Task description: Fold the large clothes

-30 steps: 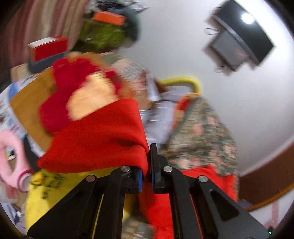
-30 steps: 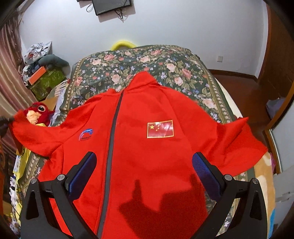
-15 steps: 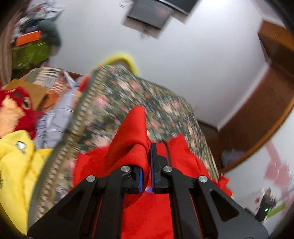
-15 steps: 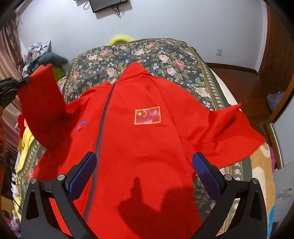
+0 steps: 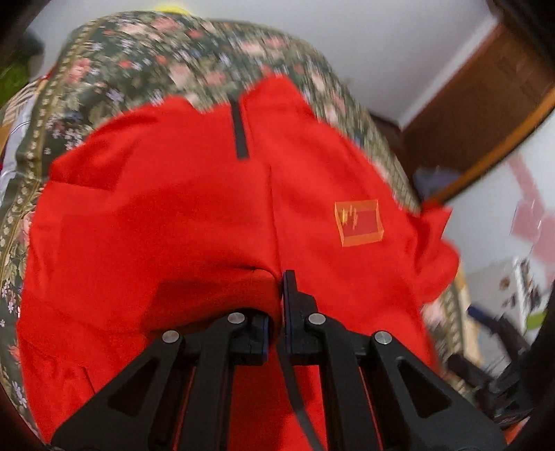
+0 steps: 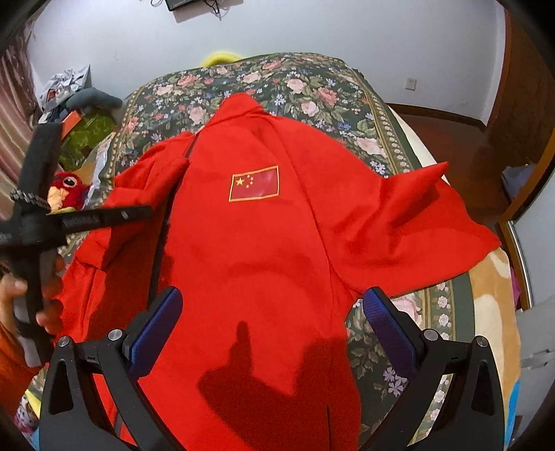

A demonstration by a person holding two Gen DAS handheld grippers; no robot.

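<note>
A large red jacket [image 6: 249,243] with a flag patch [image 6: 255,183] and a dark zip lies face up on the floral bedspread [image 6: 298,86]. My left gripper [image 5: 281,295] is shut on the jacket's left sleeve [image 5: 156,249], which now lies folded across the jacket's chest. In the right wrist view the left gripper [image 6: 138,211] reaches in from the left over the folded sleeve [image 6: 138,194]. My right gripper [image 6: 272,312] is open and empty, hovering above the jacket's lower half. The right sleeve [image 6: 433,225] lies spread out to the right.
A red plush toy [image 6: 67,189] and clutter [image 6: 79,104] sit left of the bed. A white wall [image 6: 312,31] stands behind the bed. A wooden door frame [image 6: 527,86] and a tan blanket edge [image 6: 492,312] are on the right.
My left gripper has carried the left sleeve up from the bed's left side and over onto the jacket's front. The right gripper has hardly moved and stays open.
</note>
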